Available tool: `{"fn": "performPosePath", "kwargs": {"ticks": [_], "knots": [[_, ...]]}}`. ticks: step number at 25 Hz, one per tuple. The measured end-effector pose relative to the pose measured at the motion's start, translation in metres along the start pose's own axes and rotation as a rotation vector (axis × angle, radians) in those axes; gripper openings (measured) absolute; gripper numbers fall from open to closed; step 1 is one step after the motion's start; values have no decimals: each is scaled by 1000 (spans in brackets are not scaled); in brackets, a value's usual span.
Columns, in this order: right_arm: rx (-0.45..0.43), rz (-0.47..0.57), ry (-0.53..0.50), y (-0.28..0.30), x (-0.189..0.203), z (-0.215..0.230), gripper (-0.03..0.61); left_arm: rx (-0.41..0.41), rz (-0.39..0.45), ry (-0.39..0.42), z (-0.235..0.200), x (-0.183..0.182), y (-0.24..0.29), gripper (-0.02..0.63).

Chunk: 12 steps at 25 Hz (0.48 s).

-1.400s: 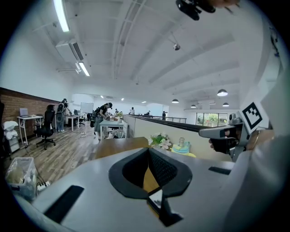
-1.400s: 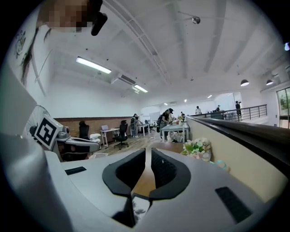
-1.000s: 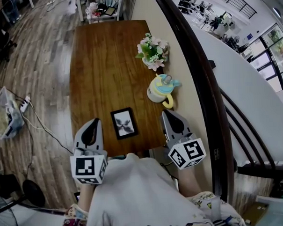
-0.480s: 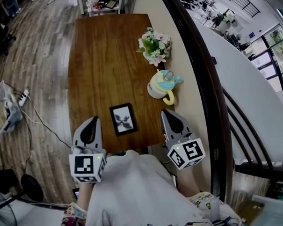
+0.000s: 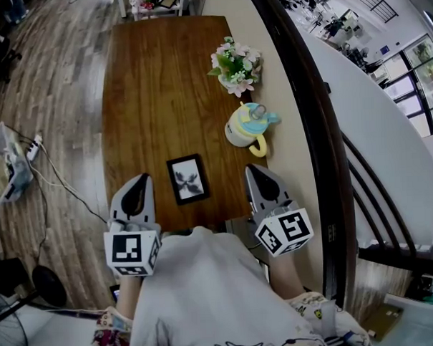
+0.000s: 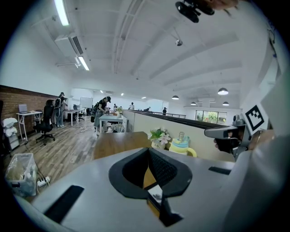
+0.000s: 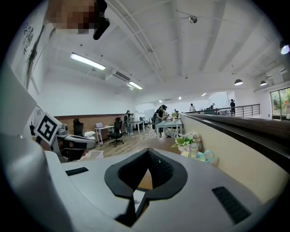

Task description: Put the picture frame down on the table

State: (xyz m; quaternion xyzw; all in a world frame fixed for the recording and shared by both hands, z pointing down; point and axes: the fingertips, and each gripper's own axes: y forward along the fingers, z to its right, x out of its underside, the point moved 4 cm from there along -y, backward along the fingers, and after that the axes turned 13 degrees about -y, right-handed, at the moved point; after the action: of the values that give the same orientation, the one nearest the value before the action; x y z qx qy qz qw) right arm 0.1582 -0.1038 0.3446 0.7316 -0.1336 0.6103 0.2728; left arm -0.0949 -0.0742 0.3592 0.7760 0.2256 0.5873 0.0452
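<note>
1. We see the small black-framed picture frame with a dark leaf print (image 5: 187,179) lying flat, face up, on the long brown wooden table (image 5: 155,85), close to the table's near edge.
2. The frame sits between our two grippers and touches neither of them.
3. Our grey, black-padded left gripper (image 5: 141,180) is just left of the frame, over the table's near left corner. Its jaws are closed together with nothing between them.
4. Our matching right gripper (image 5: 251,171) is to the frame's right, by the table's right edge. Its jaws are pressed together too, and they are empty.
5. Farther along the right side stands a yellow cup with a pale blue lid and a yellow handle (image 5: 247,128).
6. Beyond the cup is a small bunch of pink and white flowers with green leaves (image 5: 235,64). Both are well apart from the frame.
7. A grey wood-plank floor (image 5: 49,104) runs along the table's left side.
</note>
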Motion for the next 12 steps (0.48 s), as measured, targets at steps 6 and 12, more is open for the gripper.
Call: {"fn": "performPosePath", "kwargs": {"ticks": [6,12], "knots": [[-1,-11,-9,2,1,-2,-2,2,-4,-6,-2,2,1,5],[-7,-10,-8,4,0,-3,-2,4,-5,-9,-3,2,2,5]]}}
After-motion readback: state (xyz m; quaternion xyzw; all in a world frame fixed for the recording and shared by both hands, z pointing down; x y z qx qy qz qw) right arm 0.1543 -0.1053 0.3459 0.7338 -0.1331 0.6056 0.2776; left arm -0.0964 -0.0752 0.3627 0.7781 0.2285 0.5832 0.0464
